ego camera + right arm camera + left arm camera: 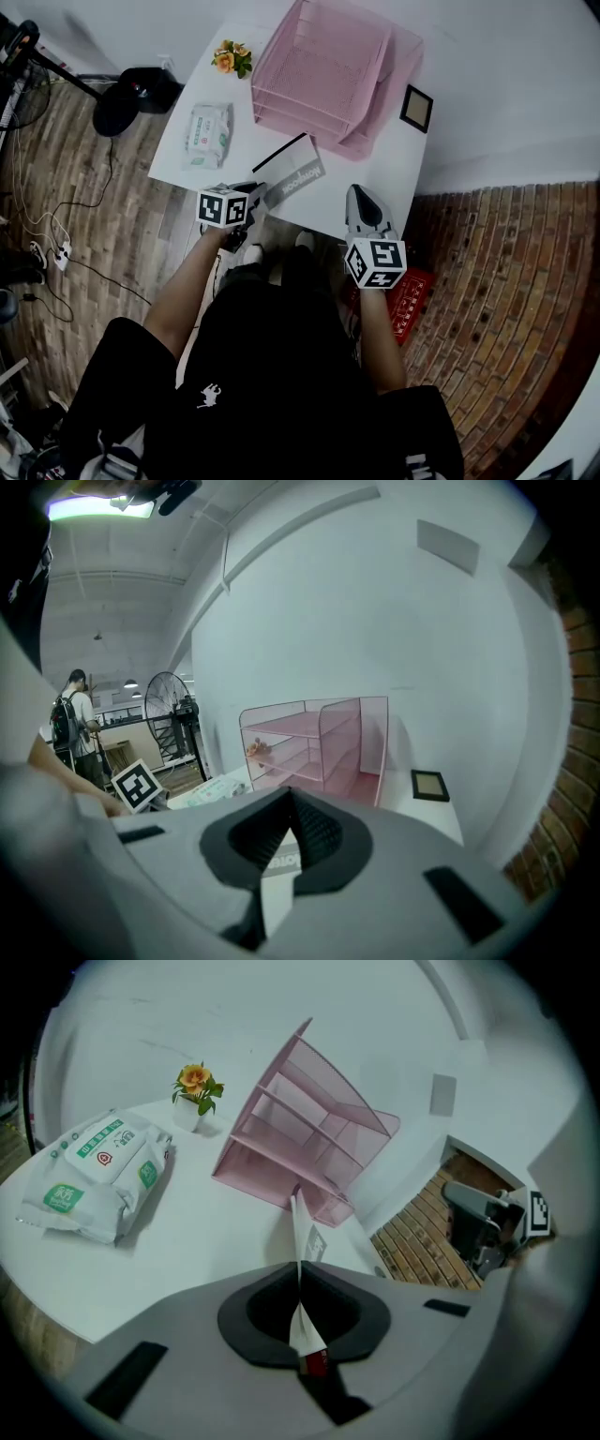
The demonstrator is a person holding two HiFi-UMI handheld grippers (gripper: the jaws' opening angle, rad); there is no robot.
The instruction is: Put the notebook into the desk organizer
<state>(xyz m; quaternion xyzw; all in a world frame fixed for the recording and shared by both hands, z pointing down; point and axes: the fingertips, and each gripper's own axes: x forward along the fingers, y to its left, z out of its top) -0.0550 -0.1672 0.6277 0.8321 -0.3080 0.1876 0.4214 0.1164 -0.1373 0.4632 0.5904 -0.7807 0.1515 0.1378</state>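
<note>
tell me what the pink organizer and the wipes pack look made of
Desk organizer: probably metal wire mesh with a matte pink coating; its shelves show a fine see-through grid. Wipes pack: likely soft plastic film, slightly glossy, judging by its wrinkled, pillowy shape.

organizer [323, 70]: pink wire mesh, looks like metal, matt. table [361, 169]: smooth white, matt. wipes pack [208, 134]: glossy plastic film, wrinkled. notebook [298, 176]: paper, matt cover. floor [84, 253]: wood planks. right gripper [287, 794]: matt grey plastic shell, pads [323, 832] black, ribbed.
</note>
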